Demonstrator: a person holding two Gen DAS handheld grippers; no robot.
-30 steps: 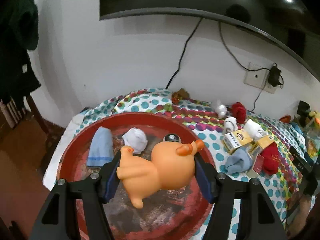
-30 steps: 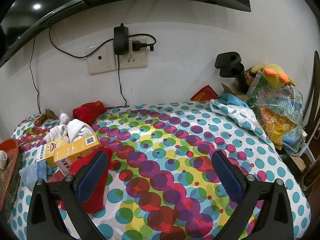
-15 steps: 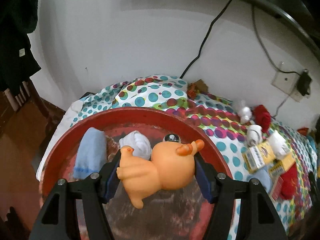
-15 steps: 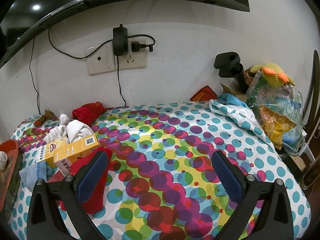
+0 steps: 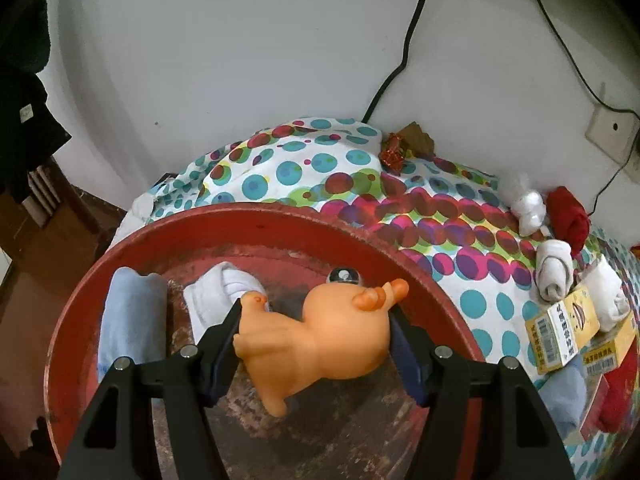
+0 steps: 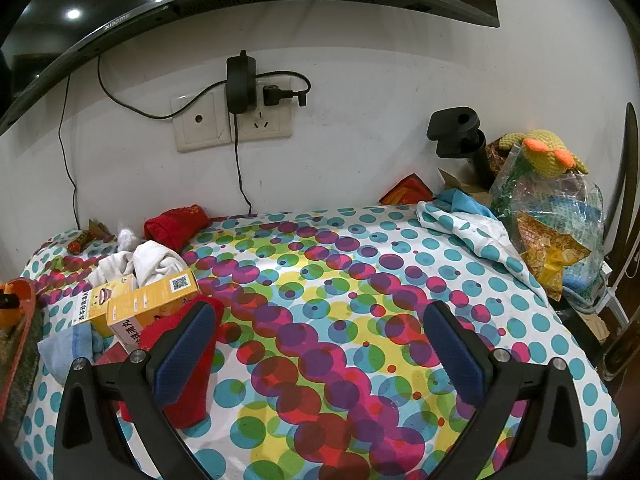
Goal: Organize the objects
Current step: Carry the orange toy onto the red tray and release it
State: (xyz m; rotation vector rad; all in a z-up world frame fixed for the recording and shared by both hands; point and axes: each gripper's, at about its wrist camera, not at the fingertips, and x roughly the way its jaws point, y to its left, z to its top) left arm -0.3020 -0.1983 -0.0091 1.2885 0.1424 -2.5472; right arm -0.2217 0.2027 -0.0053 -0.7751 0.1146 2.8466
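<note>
My left gripper [image 5: 316, 344] is shut on an orange rubber duck toy [image 5: 320, 336] and holds it over the round red tray [image 5: 280, 224]. In the tray lie a light blue rolled cloth [image 5: 128, 320], a white rolled sock [image 5: 220, 292] and a small shiny ball [image 5: 344, 276]. My right gripper [image 6: 320, 344] is open and empty above the polka-dot cloth [image 6: 360, 280]. To its left lie two yellow boxes [image 6: 152, 300], a red cloth [image 6: 188, 356], white socks [image 6: 152, 260] and a blue cloth [image 6: 64, 348].
A red cloth bundle [image 6: 176, 224] lies by the wall under the socket [image 6: 232, 120] with hanging cables. A knitted toy and plastic bags [image 6: 552, 208] stand at the right edge beside a black clamp [image 6: 456, 132]. The tray's edge [image 6: 20, 340] shows at far left.
My left gripper has moved forward and lower over the tray with the duck held. The right gripper has stayed still.
</note>
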